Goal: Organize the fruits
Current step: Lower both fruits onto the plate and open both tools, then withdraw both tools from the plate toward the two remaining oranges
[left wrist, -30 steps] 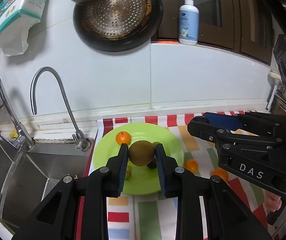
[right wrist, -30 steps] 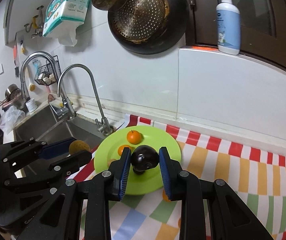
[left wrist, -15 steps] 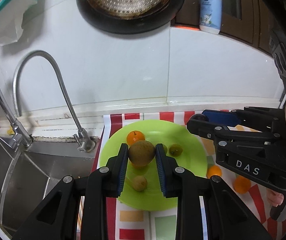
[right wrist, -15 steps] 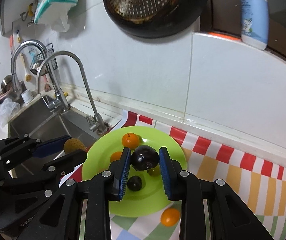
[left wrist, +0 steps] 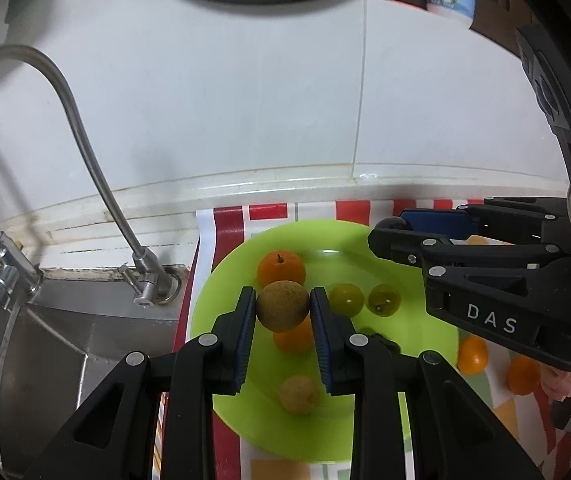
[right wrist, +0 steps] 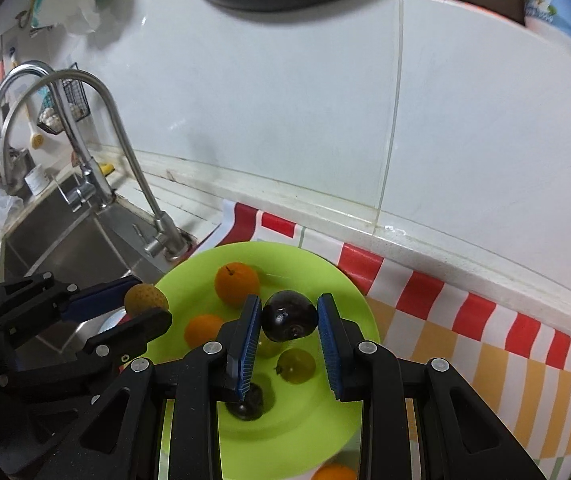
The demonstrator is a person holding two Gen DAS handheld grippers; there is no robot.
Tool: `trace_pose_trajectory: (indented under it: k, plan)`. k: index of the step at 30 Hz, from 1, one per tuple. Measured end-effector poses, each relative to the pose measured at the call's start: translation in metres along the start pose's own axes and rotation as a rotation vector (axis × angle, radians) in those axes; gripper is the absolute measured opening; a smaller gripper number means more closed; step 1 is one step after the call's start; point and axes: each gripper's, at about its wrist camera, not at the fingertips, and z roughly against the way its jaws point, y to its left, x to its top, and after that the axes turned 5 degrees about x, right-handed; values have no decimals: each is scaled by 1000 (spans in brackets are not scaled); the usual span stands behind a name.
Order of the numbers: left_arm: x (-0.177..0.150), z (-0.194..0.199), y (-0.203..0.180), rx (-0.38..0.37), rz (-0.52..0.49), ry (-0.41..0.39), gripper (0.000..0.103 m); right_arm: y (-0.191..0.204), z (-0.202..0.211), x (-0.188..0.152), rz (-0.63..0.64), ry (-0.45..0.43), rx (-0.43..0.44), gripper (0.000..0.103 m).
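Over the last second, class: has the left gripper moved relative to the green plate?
Yes. The left gripper, gripping the brown fruit, has advanced toward and over the green plate.

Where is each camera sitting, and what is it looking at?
Left wrist: on the left gripper, looking down its fingers at the brown fruit over the green plate; the right gripper crosses its right side.
Right wrist: on the right gripper, holding the dark fruit; the left gripper shows at left.
Both show the plate and faucet.
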Motion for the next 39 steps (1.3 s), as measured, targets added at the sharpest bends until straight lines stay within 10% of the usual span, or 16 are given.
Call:
trace_pose_trajectory:
  k: [17,39]
  plan:
    - [-2,-13,-3,-12,-13,2,36,-12,-23,0,-57,45,-1,31]
    - [-5,113,-41,-57,-3,-190,61,-4,124,-32,-7,-176,-71,49]
